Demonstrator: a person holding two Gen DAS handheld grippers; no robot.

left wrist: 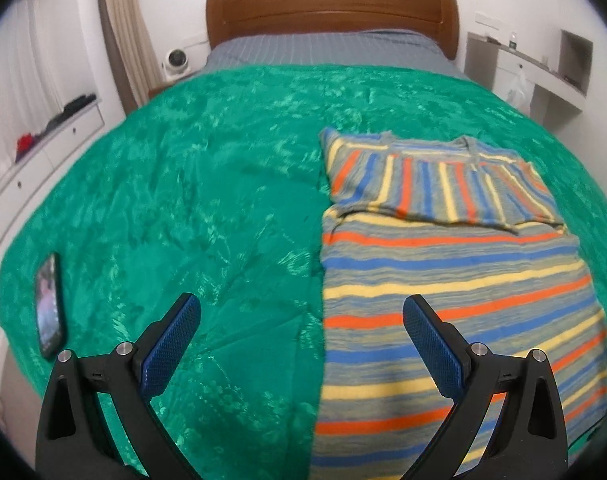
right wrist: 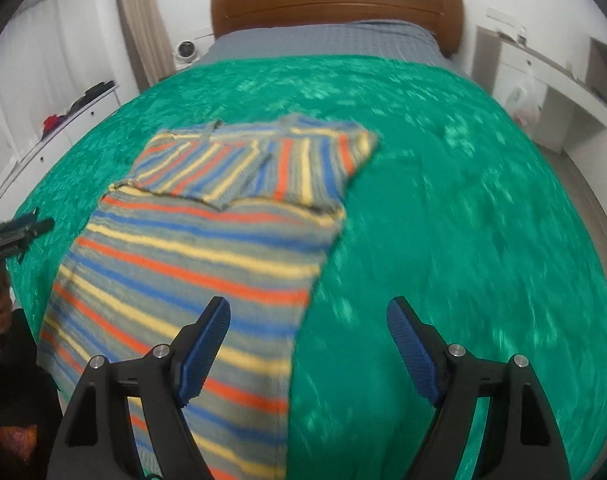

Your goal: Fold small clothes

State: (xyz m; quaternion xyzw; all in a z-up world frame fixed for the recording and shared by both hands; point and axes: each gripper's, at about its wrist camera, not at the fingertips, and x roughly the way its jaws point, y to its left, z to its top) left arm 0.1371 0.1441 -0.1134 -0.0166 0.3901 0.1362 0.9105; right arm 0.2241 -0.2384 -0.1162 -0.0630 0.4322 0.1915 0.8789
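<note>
Open claws (left wrist: 301, 312) — striped garment (left wrist: 455, 280) below

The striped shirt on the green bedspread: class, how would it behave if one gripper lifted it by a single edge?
The striped shirt would probably droop and unfold: it is thin knit lying flat, its sleeves folded in loosely. It is likely light for its spread. It might slide when pushed, since the bedspread looks glossy, though it could bunch instead.

The striped garment (right wrist: 191, 264) runs off the bottom edge in both views, its near hem unseen — the right wrist view smears the green bedspread (right wrist: 463, 220), and the phone (left wrist: 49, 304) screen is unreadable.
</note>
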